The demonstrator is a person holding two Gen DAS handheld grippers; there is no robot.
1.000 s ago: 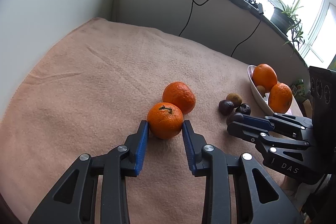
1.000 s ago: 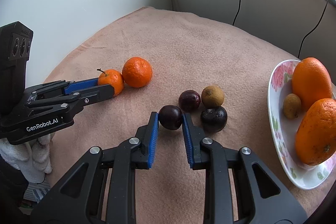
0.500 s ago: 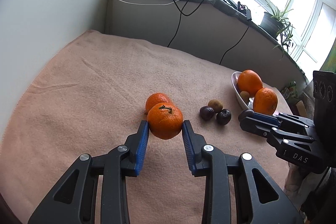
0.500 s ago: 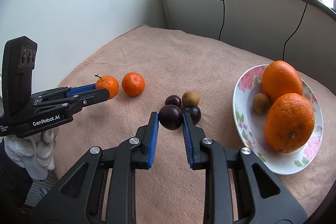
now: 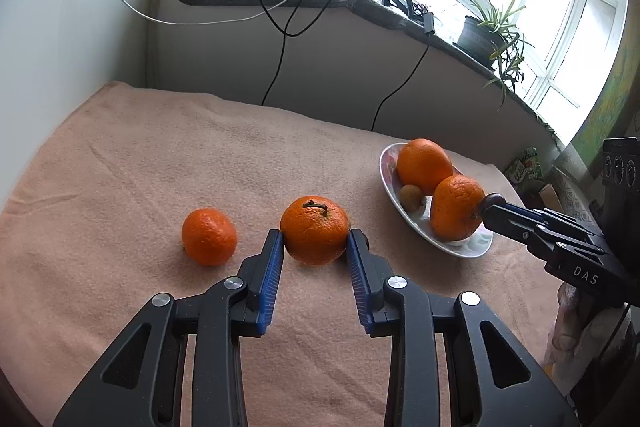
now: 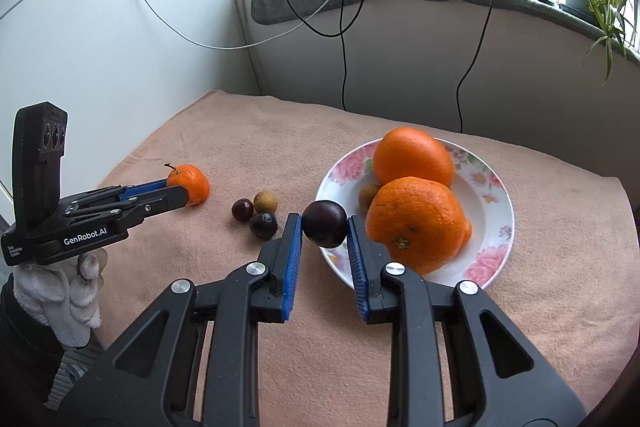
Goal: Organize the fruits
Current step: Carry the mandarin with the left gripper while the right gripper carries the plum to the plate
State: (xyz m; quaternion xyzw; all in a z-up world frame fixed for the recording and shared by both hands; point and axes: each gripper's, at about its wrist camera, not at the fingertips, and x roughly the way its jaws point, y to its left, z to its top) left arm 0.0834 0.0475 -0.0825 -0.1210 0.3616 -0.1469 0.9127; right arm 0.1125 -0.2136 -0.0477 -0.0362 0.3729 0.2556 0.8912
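My left gripper [image 5: 315, 245] is shut on a stemmed tangerine [image 5: 315, 230] and holds it above the peach cloth; it also shows in the right wrist view [image 6: 182, 193]. A second tangerine [image 5: 209, 236] lies on the cloth to its left. My right gripper [image 6: 324, 229] is shut on a dark purple fruit [image 6: 324, 223] and holds it over the near left rim of the floral plate [image 6: 490, 223]. The plate holds two big oranges [image 6: 416, 223] and a small brown fruit [image 6: 367, 195].
Two dark fruits [image 6: 264, 225] and a brown one [image 6: 265, 201] lie on the cloth left of the plate. Walls bound the table at left and back, with hanging cables [image 6: 343, 39]. A potted plant [image 5: 486, 31] stands on the windowsill.
Both grippers have lifted their fruit off the cloth. The right one carried the purple fruit rightward to the plate's edge. The left one rose and shifted right, away from the second tangerine.
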